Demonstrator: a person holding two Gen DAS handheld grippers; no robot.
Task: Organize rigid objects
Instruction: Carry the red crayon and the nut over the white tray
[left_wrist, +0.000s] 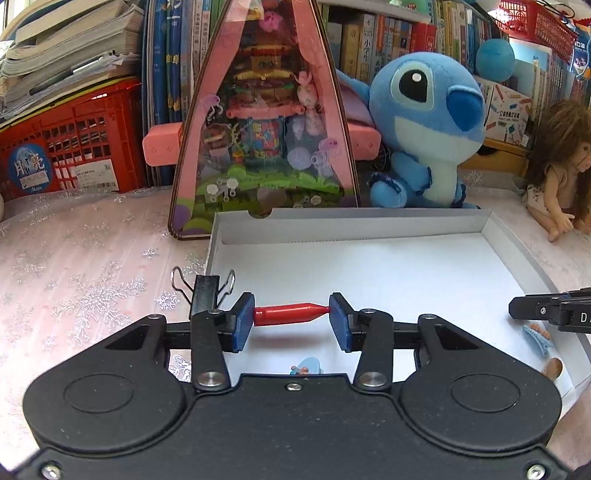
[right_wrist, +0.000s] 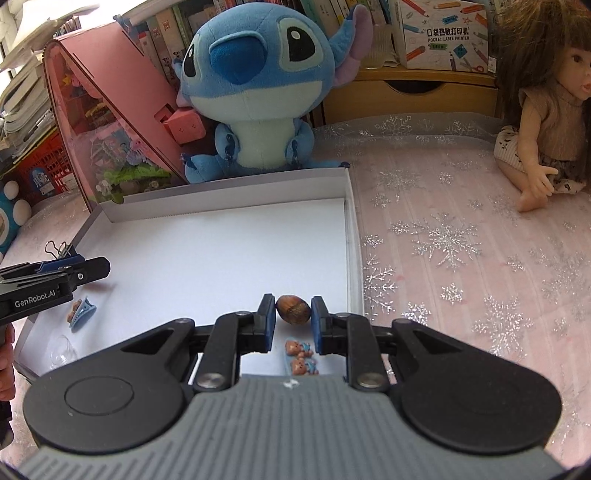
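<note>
My left gripper (left_wrist: 291, 314) is shut on a red pen-cap-like piece (left_wrist: 288, 314), gripped end to end between its blue pads. It hangs just above the floor of a shallow white box (left_wrist: 369, 221), near the box's left side. In the right wrist view my right gripper (right_wrist: 293, 310) is shut on a brown nut (right_wrist: 293, 310), low inside the white box (right_wrist: 221, 188) near its right wall. Each gripper shows in the other's view: the right gripper (left_wrist: 517, 310) at the right edge, the left gripper (right_wrist: 103, 267) at the left edge.
Two blue bear hair clips lie in the box, one (right_wrist: 301, 356) under my right gripper and one (right_wrist: 81, 312) under my left. A black binder clip (left_wrist: 205, 291) sits at the box's left rim. A blue plush (left_wrist: 424, 129), a pink display case (left_wrist: 262, 122) and a doll (right_wrist: 535, 110) surround the box.
</note>
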